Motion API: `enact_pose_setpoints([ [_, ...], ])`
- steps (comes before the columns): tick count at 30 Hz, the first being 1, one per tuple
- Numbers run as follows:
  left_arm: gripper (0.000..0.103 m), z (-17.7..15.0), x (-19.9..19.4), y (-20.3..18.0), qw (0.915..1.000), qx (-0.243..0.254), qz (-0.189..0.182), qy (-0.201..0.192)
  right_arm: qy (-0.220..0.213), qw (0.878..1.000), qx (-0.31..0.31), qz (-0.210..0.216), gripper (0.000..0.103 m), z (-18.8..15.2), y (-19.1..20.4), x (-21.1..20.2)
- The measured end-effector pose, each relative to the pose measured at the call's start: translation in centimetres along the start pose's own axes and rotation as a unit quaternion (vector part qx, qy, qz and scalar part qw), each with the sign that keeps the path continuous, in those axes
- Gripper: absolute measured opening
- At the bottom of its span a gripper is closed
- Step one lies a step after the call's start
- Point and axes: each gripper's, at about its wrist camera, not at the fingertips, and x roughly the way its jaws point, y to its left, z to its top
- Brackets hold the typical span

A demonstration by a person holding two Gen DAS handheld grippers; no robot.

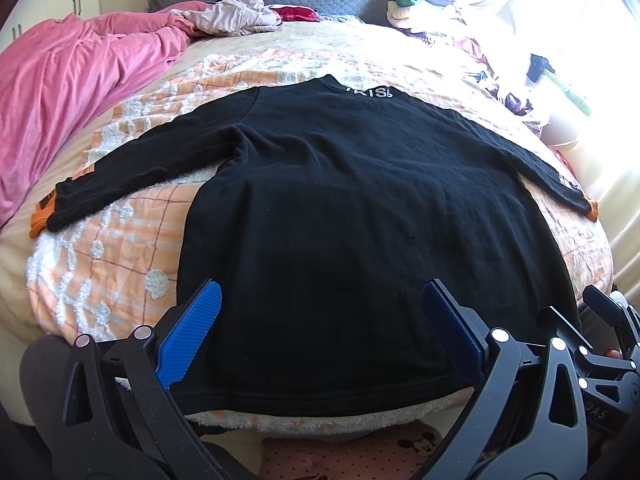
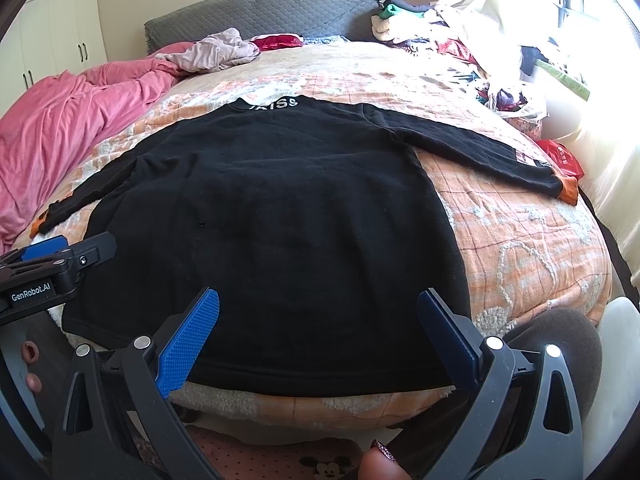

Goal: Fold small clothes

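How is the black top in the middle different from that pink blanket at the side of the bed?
The black top lies spread flat with both sleeves out; the pink blanket is bunched into rumpled folds. The black top sits mid-bed on the orange quilt, near the foot edge; the pink blanket is heaped along the bed's left side. The black top has white letters at its collar; the pink blanket looks plain. Both are soft fabric on the same bed, touched by neither gripper.

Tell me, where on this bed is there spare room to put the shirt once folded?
Bare quilt lies between the black shirt and the bed's right edge, below its right sleeve. Another patch sits under the left sleeve. The clothes heap crowds the window side.
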Motion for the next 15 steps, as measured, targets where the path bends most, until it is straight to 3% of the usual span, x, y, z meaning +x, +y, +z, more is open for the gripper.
enact_pose_setpoints([
  [15, 0.095, 0.08, 0.01, -0.11, 1.0, 0.001, 0.0, 0.001, 0.0, 1.0, 0.0, -0.002, 0.099, 0.11, -0.04, -0.04],
])
